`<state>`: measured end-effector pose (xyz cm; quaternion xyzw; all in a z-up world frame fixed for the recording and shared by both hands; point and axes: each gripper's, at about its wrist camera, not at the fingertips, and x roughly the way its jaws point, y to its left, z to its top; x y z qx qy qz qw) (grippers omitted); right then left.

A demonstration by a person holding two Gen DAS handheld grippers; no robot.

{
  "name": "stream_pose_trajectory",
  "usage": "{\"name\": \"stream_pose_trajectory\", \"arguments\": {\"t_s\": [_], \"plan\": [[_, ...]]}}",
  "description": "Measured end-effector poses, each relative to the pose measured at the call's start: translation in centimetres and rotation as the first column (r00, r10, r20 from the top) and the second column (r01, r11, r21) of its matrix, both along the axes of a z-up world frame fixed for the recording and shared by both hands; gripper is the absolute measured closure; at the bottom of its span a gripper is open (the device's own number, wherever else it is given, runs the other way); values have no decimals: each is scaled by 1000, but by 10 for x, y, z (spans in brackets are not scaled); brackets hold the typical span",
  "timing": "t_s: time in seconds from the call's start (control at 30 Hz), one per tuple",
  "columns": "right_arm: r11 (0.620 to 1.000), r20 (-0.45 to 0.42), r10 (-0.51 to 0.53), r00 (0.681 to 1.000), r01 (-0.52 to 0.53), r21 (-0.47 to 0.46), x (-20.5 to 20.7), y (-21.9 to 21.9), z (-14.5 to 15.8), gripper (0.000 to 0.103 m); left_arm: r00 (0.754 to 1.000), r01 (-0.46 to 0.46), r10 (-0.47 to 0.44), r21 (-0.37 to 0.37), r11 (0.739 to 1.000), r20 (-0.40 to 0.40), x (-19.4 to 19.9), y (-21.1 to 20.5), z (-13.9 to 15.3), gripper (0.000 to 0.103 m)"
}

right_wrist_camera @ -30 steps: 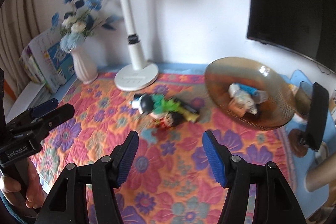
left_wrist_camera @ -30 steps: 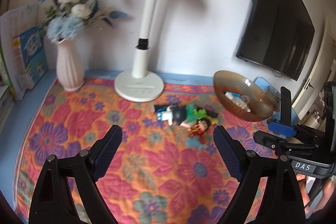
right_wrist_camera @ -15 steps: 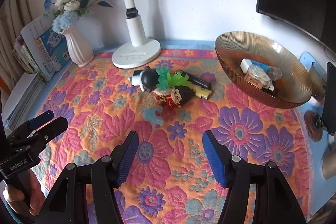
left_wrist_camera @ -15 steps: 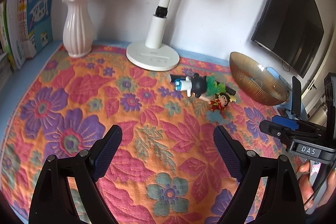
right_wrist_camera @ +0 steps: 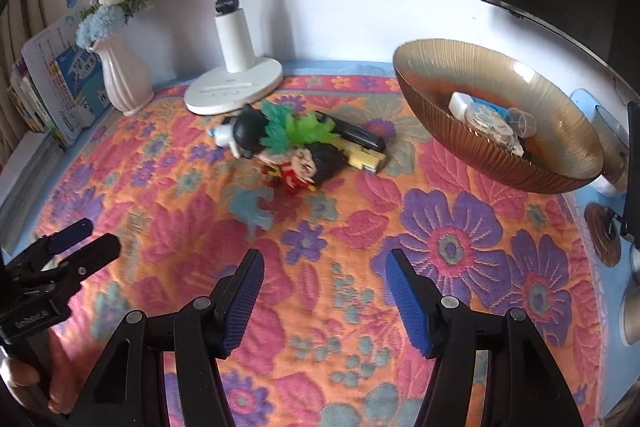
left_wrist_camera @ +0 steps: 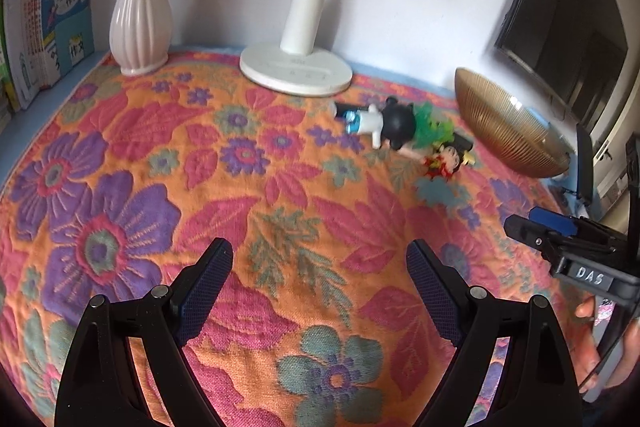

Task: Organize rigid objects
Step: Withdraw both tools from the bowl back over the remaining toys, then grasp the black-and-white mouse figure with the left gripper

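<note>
Lot: small rigid toys for sorting, on a floral cloth (right_wrist_camera: 460,239); landmark, the amber ribbed bowl (right_wrist_camera: 560,155) at the cloth's far right. Already in the bowl: a white-and-blue item and a few small pieces beside it (right_wrist_camera: 484,119), not identifiable singly. Still outside it, heaped just left of the bowl in front of the lamp base (right_wrist_camera: 234,89): a black-headed white figure (right_wrist_camera: 244,135), a green leafy piece (right_wrist_camera: 298,129), a red doll with dark hair (right_wrist_camera: 308,167), a black-and-yellow block (right_wrist_camera: 360,147) nearest the bowl, and a pale blue flat figure (right_wrist_camera: 252,207) lying apart on the near side of the heap. Left gripper (left_wrist_camera: 320,291): jaws wide apart, nothing between, well short of the heap. Right gripper (right_wrist_camera: 324,291): jaws apart, narrower, empty, on the near side of both heap and bowl. Judged progress: partly done; five pieces left to carry over, none in hand.
</note>
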<state>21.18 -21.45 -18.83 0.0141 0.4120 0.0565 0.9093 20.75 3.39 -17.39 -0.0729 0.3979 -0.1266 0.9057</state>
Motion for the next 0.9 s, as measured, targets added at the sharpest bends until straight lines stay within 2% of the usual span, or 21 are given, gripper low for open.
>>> {"name": "stream_pose_trajectory", "arguments": {"t_s": [0.1, 0.27, 0.4, 0.5, 0.6, 0.67, 0.8, 0.9], "plan": [[1000, -26, -6, 1000, 6, 13, 4, -6, -14, 41, 1000, 0, 0, 2, 1000, 8, 0, -1, 0, 15], [997, -63, 4, 998, 1, 80, 11, -15, -19, 41, 998, 39, -39, 8, 999, -40, 7, -7, -1, 15], [987, -90, 35, 995, -20, 162, 18, -20, -11, 41, 989, 133, -132, 21, 991, -65, 22, -18, 16, 15], [973, -113, 65, 992, -38, 228, 26, -16, -7, 41, 969, 245, -242, 55, 968, -49, 41, -30, 35, 15], [963, -133, 97, 986, -59, 264, 33, -2, -8, 29, 950, 312, -311, 123, 942, -34, 68, -41, 45, 15], [968, -131, 103, 986, -69, 241, 38, 10, -9, 27, 931, 362, -363, 176, 915, -29, 92, -51, 43, 15], [983, -103, 90, 991, -72, 166, 48, 29, -9, 27, 908, 417, -417, 224, 881, -50, 127, -64, 28, 16], [988, -89, 84, 992, -71, 138, 56, 36, -10, 27, 887, 459, -458, 228, 859, -60, 144, -72, 16, 18]]}}
